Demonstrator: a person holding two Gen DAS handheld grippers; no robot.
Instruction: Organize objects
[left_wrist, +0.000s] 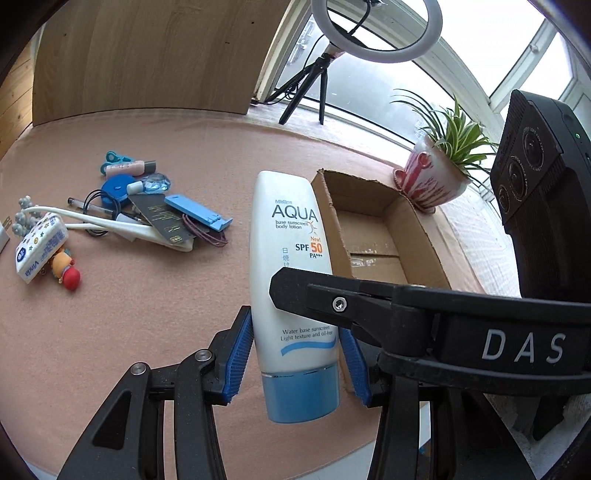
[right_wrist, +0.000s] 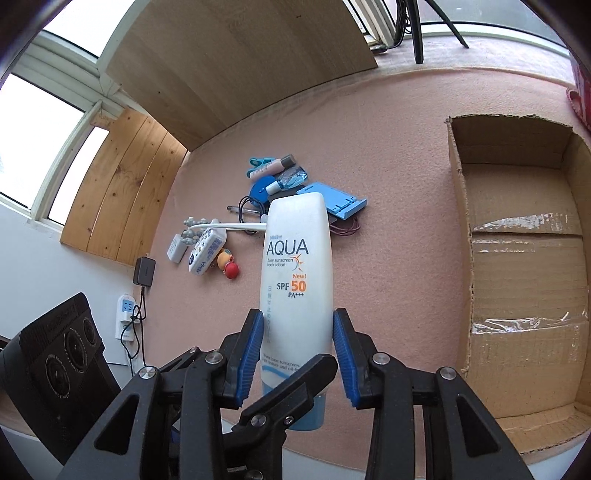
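Two grippers on one object.

Left wrist view: sunscreen tube (left_wrist: 284, 229) is held off the pink mat (left_wrist: 147, 325), blue cap end toward the camera, crimped end pointing away. Left gripper (left_wrist: 295, 325) has its blue ribbed pads (left_wrist: 238, 354) against both sides of the lower body, just above the cap; jaws read as clamped on it. Right gripper (left_wrist: 310, 295) reaches in from the right, one black finger crossing the label face. Open cardboard box (left_wrist: 417, 221) sits just beyond and right of the tube, nothing visible inside. A pile of small clutter (left_wrist: 147, 206) and a Vinda tissue pack (left_wrist: 40, 247) lie well apart on the left.

Right wrist view: same sunscreen tube (right_wrist: 295, 240) runs straight out between the right gripper (right_wrist: 295, 317) fingers, pads (right_wrist: 341, 350) touching both edges at mid-body, so these jaws also look closed on it. A left gripper (right_wrist: 295, 384) finger crosses low, over the shoulder near the cap. Cardboard box (right_wrist: 458, 221) lies to the right with taped flaps on its floor.

Handling, as judgement: soft plastic tube, light to moderate in weight, glossy skin, so likely slippery. The body will dent under squeeze, and a hard pinch near mid-body could push lotion against the cap. Stiffest hold is the shoulder just above the cap, across the narrow faces; ribbed pads help there. Not fragile, so a short drop into the box should do no harm.
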